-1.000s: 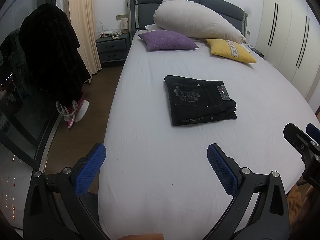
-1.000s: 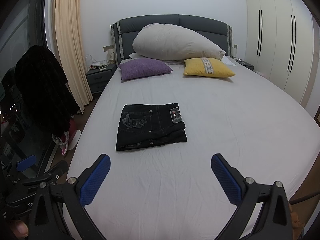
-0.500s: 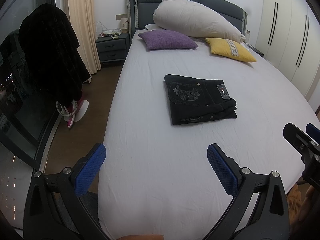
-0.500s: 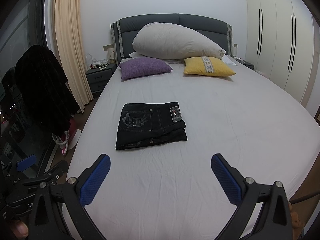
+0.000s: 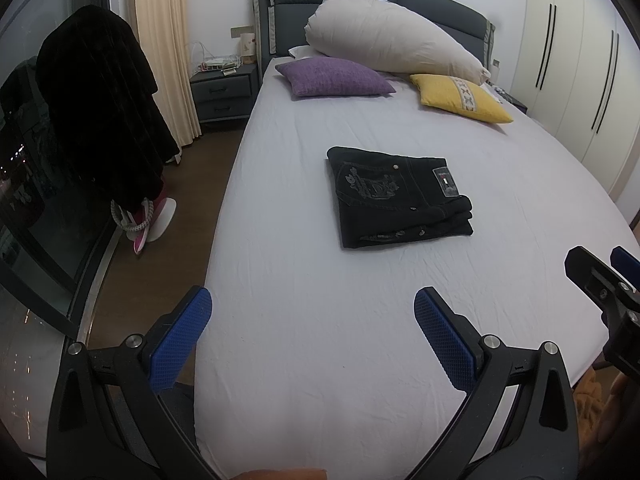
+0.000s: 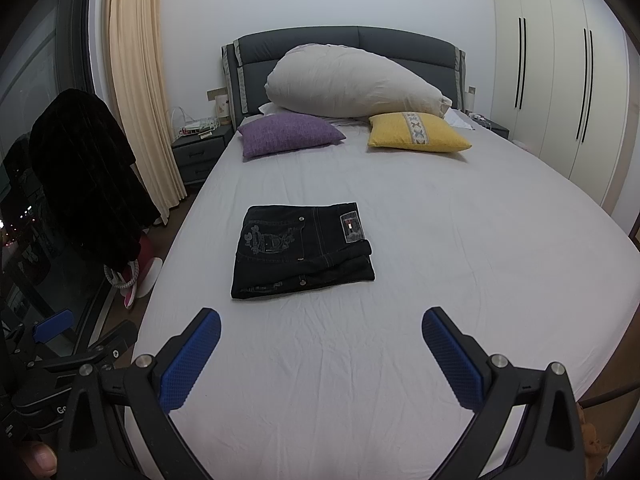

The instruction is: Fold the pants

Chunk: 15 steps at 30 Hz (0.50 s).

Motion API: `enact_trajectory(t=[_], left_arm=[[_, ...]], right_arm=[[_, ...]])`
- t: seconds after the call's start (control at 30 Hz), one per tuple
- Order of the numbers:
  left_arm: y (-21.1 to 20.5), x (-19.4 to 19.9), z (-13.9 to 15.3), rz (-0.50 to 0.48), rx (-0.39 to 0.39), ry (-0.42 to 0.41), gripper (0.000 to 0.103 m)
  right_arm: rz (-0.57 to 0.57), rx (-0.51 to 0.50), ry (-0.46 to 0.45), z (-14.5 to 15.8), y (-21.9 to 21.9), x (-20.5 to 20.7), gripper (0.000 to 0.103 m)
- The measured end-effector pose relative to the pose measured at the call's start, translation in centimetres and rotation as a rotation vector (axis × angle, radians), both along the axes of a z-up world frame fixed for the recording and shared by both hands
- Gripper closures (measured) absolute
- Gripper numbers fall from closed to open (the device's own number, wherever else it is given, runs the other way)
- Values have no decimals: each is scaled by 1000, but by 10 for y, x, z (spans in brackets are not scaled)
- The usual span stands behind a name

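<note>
Pants [image 6: 302, 250] lie folded in a compact stack mid-bed toward its left edge, unchanged over the last second, while left gripper [image 5: 312, 338] and right gripper [image 6: 320, 358] hang wide open and empty near the foot edge, so the folding looks finished.

1. The left wrist view is taken from above the foot of the bed [image 5: 320, 380], near its left corner, facing the headboard [image 5: 360, 0].
2. The right wrist view is taken from the foot too, further right and more centred.
3. The folded pants [image 5: 396, 196] [image 6: 300, 248], pillows and wardrobe [image 6: 560, 80] are shared by both views.
</note>
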State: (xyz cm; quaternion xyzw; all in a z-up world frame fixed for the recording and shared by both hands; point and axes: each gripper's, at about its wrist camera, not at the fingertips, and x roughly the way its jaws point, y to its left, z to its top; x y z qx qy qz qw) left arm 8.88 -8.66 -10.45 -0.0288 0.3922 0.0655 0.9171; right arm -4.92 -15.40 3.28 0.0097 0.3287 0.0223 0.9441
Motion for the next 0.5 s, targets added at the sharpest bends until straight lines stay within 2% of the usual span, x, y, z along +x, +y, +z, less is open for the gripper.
enact_trajectory(t=[0.5], left_arm=[[-4,-14,-9,-12,0,-14,0]], right_arm=[[-3,13,10,-8,-2,-9,0]])
